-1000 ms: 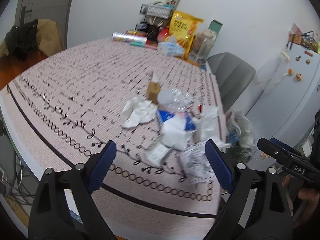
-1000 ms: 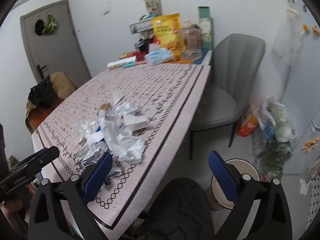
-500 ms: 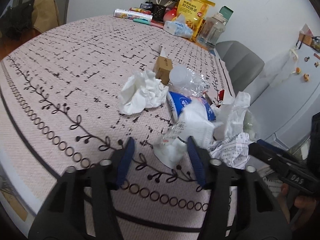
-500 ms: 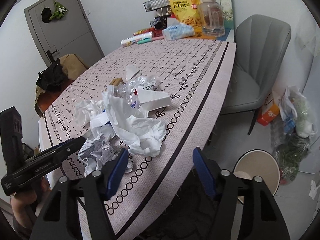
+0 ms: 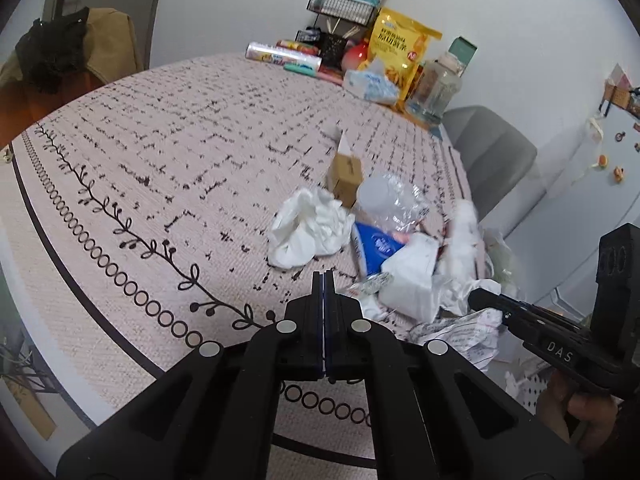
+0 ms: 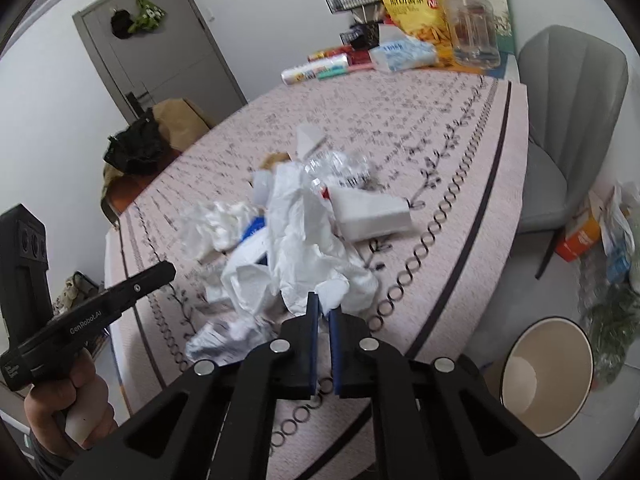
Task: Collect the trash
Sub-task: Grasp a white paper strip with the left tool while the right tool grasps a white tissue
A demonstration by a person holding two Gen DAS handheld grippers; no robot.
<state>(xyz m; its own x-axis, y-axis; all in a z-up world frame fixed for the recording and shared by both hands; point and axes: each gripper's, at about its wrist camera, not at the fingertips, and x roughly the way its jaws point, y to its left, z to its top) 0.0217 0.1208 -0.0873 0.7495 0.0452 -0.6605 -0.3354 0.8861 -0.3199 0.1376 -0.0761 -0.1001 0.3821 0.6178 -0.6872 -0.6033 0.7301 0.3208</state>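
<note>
On the table (image 5: pixel 160 168), covered by a pink cloth with black pattern, the trash (image 5: pixel 392 256) lies in one pile near the edge at the chair's side. From the left camera, a crumpled tissue (image 5: pixel 308 228) is at the left of the pile, a brown box (image 5: pixel 346 172) and a crushed clear bottle (image 5: pixel 390 200) are behind it, a blue wrapper (image 5: pixel 374 246) is in the middle, and a printed receipt (image 5: pixel 468 334) is nearest to the edge. At the far end of the table stand a yellow snack bag (image 5: pixel 400 50), a glass jar (image 5: pixel 434 86), a tissue pack (image 5: pixel 370 84) and a wire rack (image 5: pixel 340 4). A grey chair (image 6: pixel 568 120) is beside the table, and a round bin (image 6: pixel 548 380) stands on the floor below the table edge, with bags (image 6: pixel 616 264) next to it.

The left gripper (image 5: pixel 323 280) is pressed together with nothing between its fingers, just before the pile. The right gripper (image 6: pixel 323 312) is almost closed, with a narrow gap; a corner of the white plastic bag (image 6: pixel 308 240) is at its tips, but I cannot tell if it is pinched.

One second ago both grippers were wide spread; half a second ago they were half closed, and now they have come together. The pile has not moved.

"DAS" is written on the right gripper's body in the left camera, and "GenRobot.AI" on the left gripper's body in the right camera.
</note>
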